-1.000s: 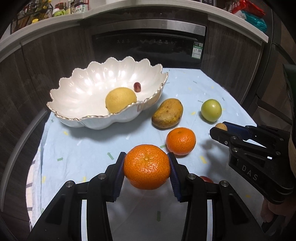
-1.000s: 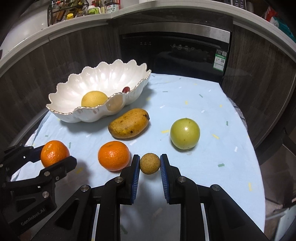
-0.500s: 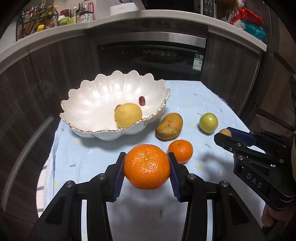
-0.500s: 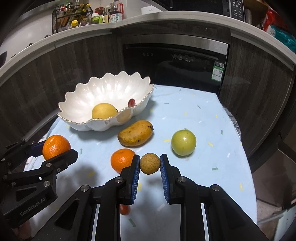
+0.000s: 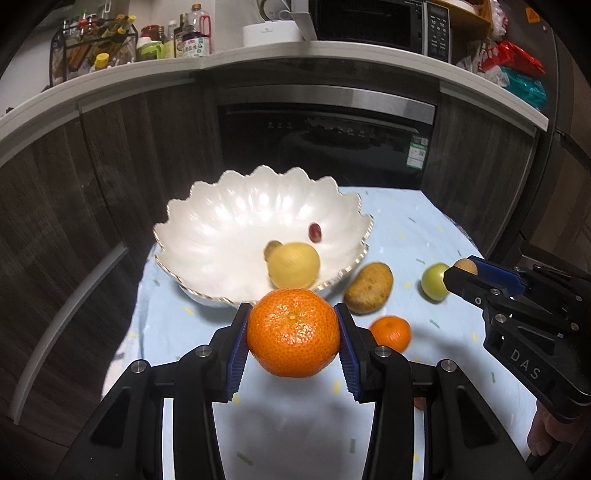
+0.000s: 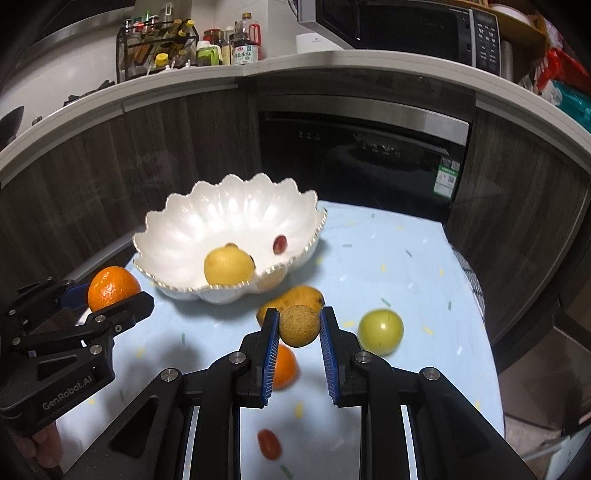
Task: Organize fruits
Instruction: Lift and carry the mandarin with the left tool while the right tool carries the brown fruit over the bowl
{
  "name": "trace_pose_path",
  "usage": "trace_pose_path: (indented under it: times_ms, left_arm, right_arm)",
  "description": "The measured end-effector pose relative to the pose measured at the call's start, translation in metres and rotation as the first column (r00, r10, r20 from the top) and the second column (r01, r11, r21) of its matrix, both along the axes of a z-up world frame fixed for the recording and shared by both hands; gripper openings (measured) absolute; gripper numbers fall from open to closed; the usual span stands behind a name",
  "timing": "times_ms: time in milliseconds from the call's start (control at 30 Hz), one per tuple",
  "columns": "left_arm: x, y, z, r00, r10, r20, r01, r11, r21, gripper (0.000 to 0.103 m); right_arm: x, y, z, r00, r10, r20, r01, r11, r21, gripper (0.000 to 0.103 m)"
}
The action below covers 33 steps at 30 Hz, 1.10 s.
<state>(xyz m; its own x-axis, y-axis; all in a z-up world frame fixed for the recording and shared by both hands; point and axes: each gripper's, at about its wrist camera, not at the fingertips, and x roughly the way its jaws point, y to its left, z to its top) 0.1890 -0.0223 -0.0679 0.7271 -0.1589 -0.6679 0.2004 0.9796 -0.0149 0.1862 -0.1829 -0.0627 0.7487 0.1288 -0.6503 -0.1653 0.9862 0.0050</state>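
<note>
Both tools are matte black plastic with silver screw heads and ribbed blue pads. The left gripper reads "GenRobot.AI"; the right gripper reads "DAS". Bare fingertips show below.

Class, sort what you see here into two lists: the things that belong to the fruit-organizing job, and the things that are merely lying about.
Part of the job:
left gripper holding an orange
right gripper holding a small brown fruit
white bowl
mango
green fruit
second orange
small red fruit

Just lying about:
bottle rack
microwave
built-in appliance
</note>
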Motion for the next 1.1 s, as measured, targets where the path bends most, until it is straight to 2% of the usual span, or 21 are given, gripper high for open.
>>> trace_pose_path:
  times_ms: [633,1100]
  left_arm:
    - [0.04,0.03,0.023,0.998,0.038,0.053,-0.038,0.999,0.008,0.043]
    - [0.08,0.044,0.017,0.997,0.061,0.038,-0.062,0.998,0.019,0.043]
  right_arm:
    - [0.046,0.027,0.025,0.998,0.017,0.053,-0.016,1.0,-0.011,0.023]
    - [0.088,0.038,0.015,0.999,0.02,0.027,-0.02,1.0,-0.002,0.023]
